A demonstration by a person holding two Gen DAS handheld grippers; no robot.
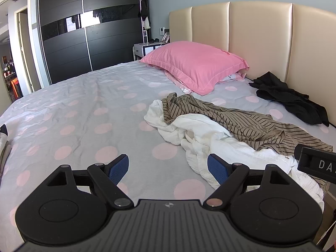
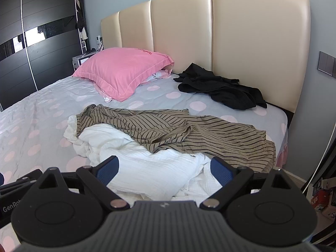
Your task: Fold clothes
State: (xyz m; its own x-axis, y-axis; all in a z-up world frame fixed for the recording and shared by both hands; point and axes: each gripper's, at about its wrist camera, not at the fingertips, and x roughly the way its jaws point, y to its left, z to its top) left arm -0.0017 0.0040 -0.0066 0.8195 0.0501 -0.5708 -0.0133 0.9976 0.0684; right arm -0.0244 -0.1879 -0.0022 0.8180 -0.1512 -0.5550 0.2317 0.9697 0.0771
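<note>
While both tools (image 1: 168, 169) (image 2: 166, 171) gape empty, dotted bed sheet (image 1: 84, 113) bears pink pillow (image 1: 195, 67), cream headboard (image 1: 260, 37) behind.

The right claw (image 2: 164, 169) hangs with its blue-padded fingers (image 2: 108, 169) spread wide and holding nothing, above a crumpled white garment (image 2: 151, 168) on the bed (image 2: 31, 115). A tan striped garment (image 2: 199, 134) lies partly over the white one. Further back, a black garment (image 2: 222, 90) lies by the cream headboard (image 2: 241, 42), beside a pink pillow (image 2: 124, 69).
</note>
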